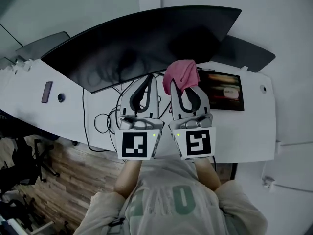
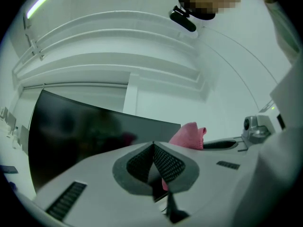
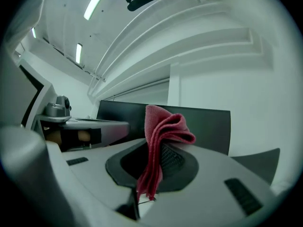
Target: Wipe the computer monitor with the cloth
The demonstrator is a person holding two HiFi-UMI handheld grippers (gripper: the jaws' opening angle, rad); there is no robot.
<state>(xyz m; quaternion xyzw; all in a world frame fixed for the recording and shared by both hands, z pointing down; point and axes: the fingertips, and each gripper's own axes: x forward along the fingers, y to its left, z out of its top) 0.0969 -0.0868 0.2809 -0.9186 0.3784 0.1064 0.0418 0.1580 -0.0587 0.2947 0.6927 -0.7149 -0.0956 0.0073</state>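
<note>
Pink, soft fabric: the cloth (image 1: 180, 75) is bunched in folds and pinched between the jaws of the right gripper (image 1: 185, 88), which are closed on it. It is held up just before the lower edge of the monitor (image 1: 142, 43); whether it touches the screen I cannot tell. I judge it light, limp and a little fluffy, so it should bend easily against the glass. The hold on its lower folds looks good, as it leaves the top free for wiping. The left gripper (image 1: 148, 80) has its jaws pressed together with nothing between. The monitor is wide, curved, dark and glossy, probably easy to smear; it stands on a smooth white desk (image 1: 254, 131)
</note>
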